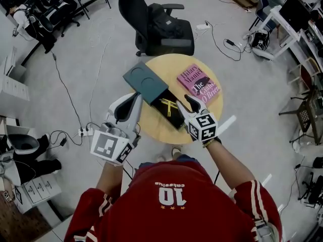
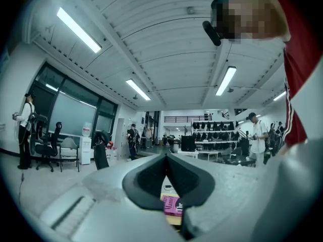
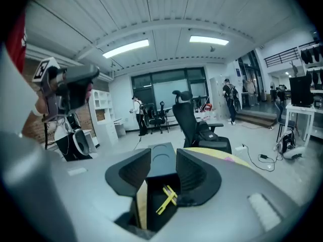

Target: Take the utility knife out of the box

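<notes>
An open black box (image 1: 177, 119) lies on the round yellow table (image 1: 156, 125), with a yellow utility knife (image 1: 169, 106) inside it. The box's dark teal lid (image 1: 145, 81) lies at its far end. My right gripper (image 1: 191, 103) hovers just right of the box, open and holding nothing. In the right gripper view, its spread jaws (image 3: 162, 155) frame the knife (image 3: 166, 199) and the lid (image 3: 162, 161). At the table's left edge, my left gripper (image 1: 136, 97) is shut and empty. Its closed jaws (image 2: 166, 156) point level.
A pink book (image 1: 198, 83) lies on the table's right side, also seen in the left gripper view (image 2: 171, 204). A black office chair with a bag (image 1: 161, 29) stands beyond the table. Cables and a power strip (image 1: 85, 131) lie on the floor at left.
</notes>
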The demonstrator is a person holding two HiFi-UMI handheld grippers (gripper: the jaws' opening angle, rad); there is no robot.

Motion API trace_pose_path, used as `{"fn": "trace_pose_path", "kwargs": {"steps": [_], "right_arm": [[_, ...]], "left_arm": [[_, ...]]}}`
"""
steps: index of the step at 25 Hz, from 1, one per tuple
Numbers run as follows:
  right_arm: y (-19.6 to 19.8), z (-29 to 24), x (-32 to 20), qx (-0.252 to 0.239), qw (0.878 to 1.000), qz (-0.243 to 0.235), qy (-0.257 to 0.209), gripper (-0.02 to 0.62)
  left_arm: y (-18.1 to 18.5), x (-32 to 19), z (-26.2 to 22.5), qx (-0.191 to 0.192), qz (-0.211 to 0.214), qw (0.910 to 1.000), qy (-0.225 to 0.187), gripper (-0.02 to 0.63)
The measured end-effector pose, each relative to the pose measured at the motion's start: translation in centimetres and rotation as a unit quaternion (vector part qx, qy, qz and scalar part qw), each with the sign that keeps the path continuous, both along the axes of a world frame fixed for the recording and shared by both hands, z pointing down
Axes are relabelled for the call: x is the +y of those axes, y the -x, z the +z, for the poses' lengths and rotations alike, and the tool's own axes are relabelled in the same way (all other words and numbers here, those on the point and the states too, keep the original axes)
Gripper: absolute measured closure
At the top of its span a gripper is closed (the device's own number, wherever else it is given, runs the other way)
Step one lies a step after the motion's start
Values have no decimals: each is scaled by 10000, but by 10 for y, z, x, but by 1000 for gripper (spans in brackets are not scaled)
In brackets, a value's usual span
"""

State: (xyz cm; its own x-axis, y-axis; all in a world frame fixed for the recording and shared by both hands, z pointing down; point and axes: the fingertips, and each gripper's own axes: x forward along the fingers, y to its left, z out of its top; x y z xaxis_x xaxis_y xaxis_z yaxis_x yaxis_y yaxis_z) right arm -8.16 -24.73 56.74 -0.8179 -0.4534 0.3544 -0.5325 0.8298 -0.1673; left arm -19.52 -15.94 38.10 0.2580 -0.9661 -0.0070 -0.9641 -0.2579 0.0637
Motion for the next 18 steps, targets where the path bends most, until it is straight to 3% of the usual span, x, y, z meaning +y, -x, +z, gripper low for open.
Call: {"fn": "trace_pose_path", "kwargs": {"steps": [9,18], "right_arm": [[21,135,10,1163,9891,-203,876,451],[39,216,17,2157,9632,-331,1571,451]], "left_arm": [[12,-4,19,35,-144,9997,206,603],[25,-7,32,75,-264,9988,413,603]]}}
